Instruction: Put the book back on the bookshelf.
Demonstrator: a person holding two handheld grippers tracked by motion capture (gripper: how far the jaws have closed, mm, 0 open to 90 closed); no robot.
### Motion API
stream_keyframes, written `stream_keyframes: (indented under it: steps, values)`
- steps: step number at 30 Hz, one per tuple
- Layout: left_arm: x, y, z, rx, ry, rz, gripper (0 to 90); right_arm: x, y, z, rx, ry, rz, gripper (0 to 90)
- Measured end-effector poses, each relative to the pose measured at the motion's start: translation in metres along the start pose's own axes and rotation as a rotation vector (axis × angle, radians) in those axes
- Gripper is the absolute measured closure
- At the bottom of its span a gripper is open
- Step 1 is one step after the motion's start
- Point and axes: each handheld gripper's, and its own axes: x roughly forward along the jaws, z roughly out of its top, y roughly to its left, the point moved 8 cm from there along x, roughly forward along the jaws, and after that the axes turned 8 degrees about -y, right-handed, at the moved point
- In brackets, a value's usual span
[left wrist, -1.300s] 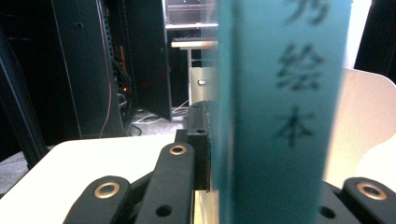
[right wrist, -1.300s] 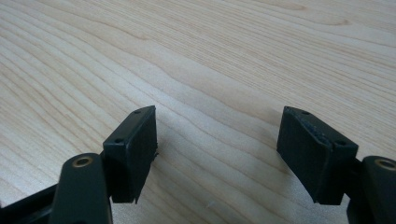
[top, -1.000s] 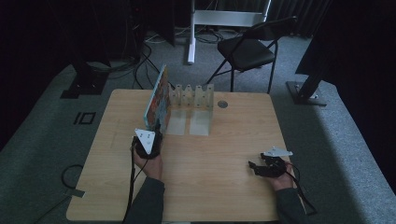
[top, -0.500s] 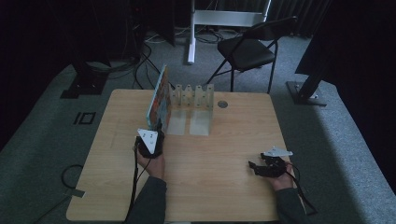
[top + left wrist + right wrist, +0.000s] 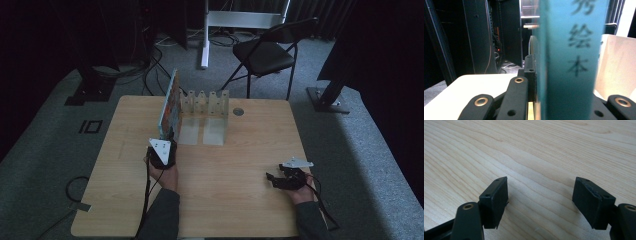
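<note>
A thin picture book (image 5: 169, 106) stands upright on edge at the left end of a clear slotted rack (image 5: 205, 102) at the back of the wooden table (image 5: 240, 150). My left gripper (image 5: 165, 143) is at the book's near edge, shut on its teal spine (image 5: 571, 60), which bears dark printed characters. One black finger (image 5: 529, 72) presses the spine's left side; the other is hidden behind the book. My right gripper (image 5: 273, 180) rests low over the table at the front right, open, with bare wood between its fingers (image 5: 495, 200).
The rack's clear base plates (image 5: 202, 131) lie flat in front of it. A round grommet (image 5: 238, 112) sits in the table behind the rack. A black folding chair (image 5: 265, 52) and stand bases are on the carpet beyond the table.
My left gripper has crept slightly right and forward at the book's edge. The right gripper has stayed where it was.
</note>
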Motion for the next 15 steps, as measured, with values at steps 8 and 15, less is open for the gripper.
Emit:
stream_keyframes:
  steps: [8, 15]
  values:
    - [-0.0008, -0.0025, -0.0014, 0.013, -0.004, -0.002, 80.6, 0.0, 0.0, 0.0, 0.0, 0.0, 0.0, 28.3]
    - [-0.0014, -0.0021, -0.0019, 0.008, 0.003, -0.007, 80.7, 0.0001, 0.0, 0.0, -0.002, 0.0, -0.001, 28.2]
